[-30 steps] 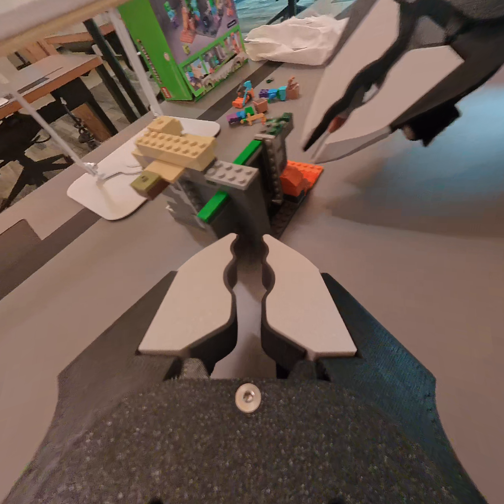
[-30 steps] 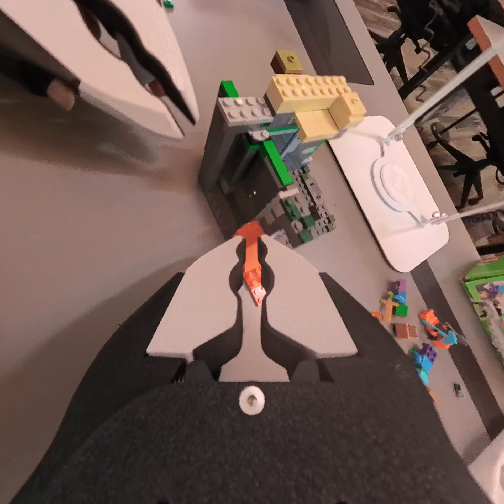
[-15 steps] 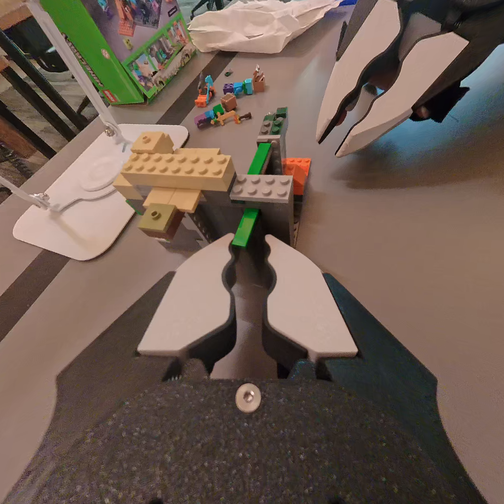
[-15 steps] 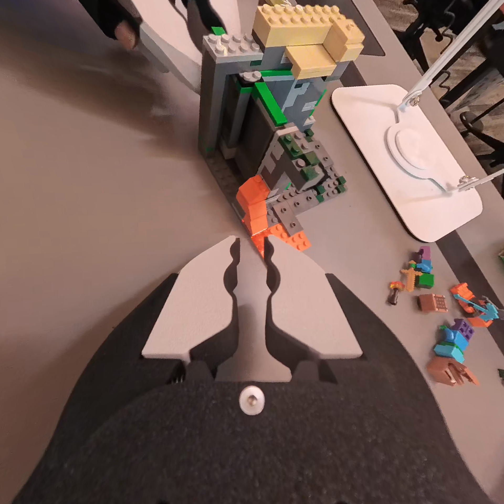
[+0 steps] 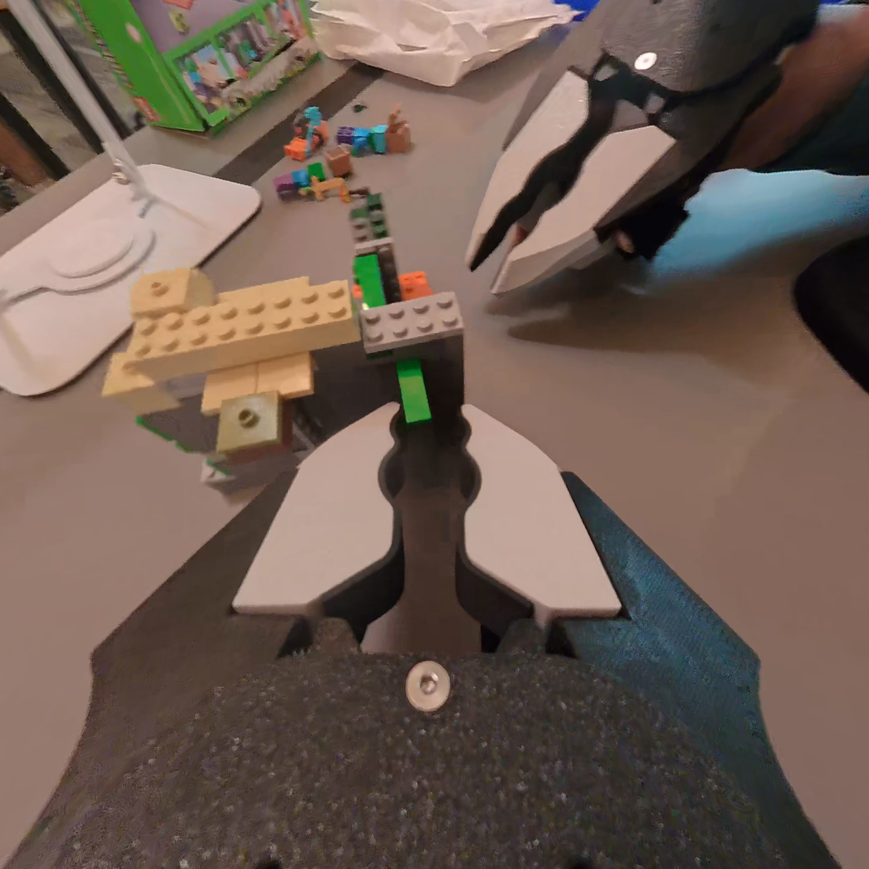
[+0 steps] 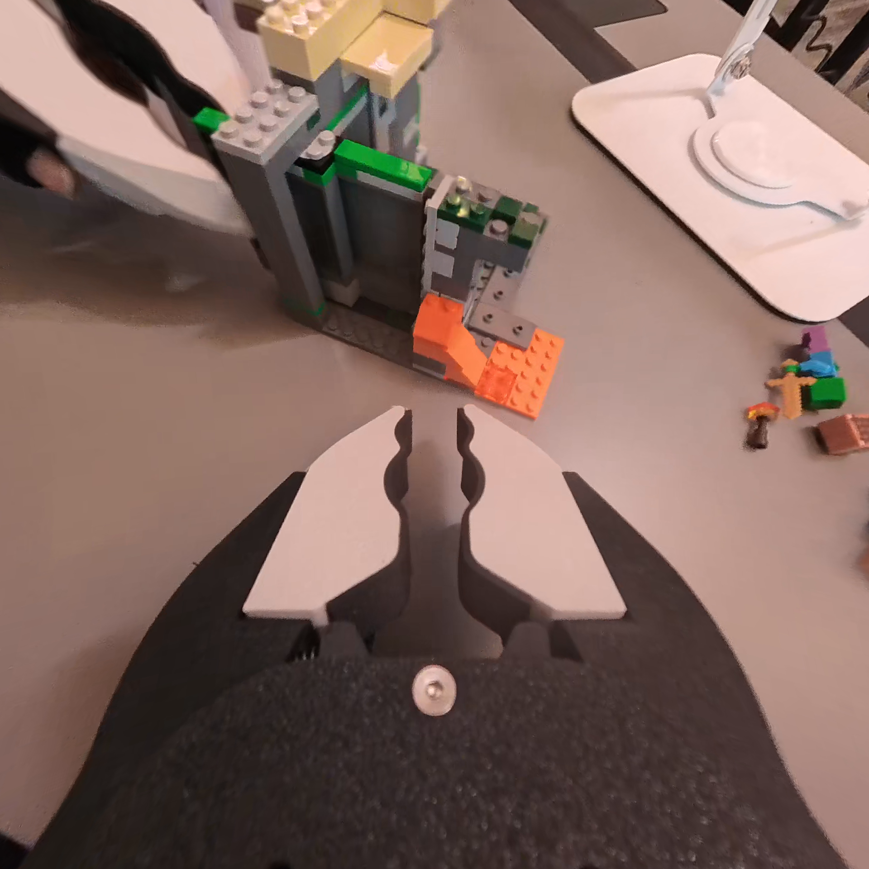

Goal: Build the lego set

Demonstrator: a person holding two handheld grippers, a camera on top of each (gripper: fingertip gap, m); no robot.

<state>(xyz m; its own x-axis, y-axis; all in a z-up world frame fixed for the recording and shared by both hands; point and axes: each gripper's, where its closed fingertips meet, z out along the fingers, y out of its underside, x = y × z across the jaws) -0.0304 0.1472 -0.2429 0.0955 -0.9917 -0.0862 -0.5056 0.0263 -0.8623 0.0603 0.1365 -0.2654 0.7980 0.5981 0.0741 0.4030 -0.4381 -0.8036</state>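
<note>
So the build point(image 6: 376, 225) sits mid-table, a grey tower with tan bricks point(image 5: 244, 324) on top, green strips and orange lava pieces point(image 6: 493, 362) at its foot. The left gripper point(image 5: 430, 414) is clamped on the tower's rear wall with the green strip point(image 5: 414, 390) right at its tips, my guess is to keep the thing from sliding while parts get pressed on. In the right wrist view that same gripper shows at 10 o'clock, hard against the grey studded cap point(image 6: 265, 122).

The right gripper point(image 6: 432, 414) is slightly parted with nothing in it, hanging just short of the lava at 12 o'clock. The clear orange tile point(image 6: 493, 381) already sits on the orange plate, so I'd say that bit is seated and this hand is free to fetch another piece.

Counts: two grippers, one build, one white stand base point(image 6: 729, 178) at 2 o'clock, one green box point(image 5: 202, 61) and one crumpled white bag point(image 5: 437, 37) far across the table. Loose parts point(image 5: 343, 155) lie in one scatter beyond the build; roughly a dozen, too small and jumbled to count properly. From the right wrist view I make out a gold sword, a torch and a brown piece among them.
</note>
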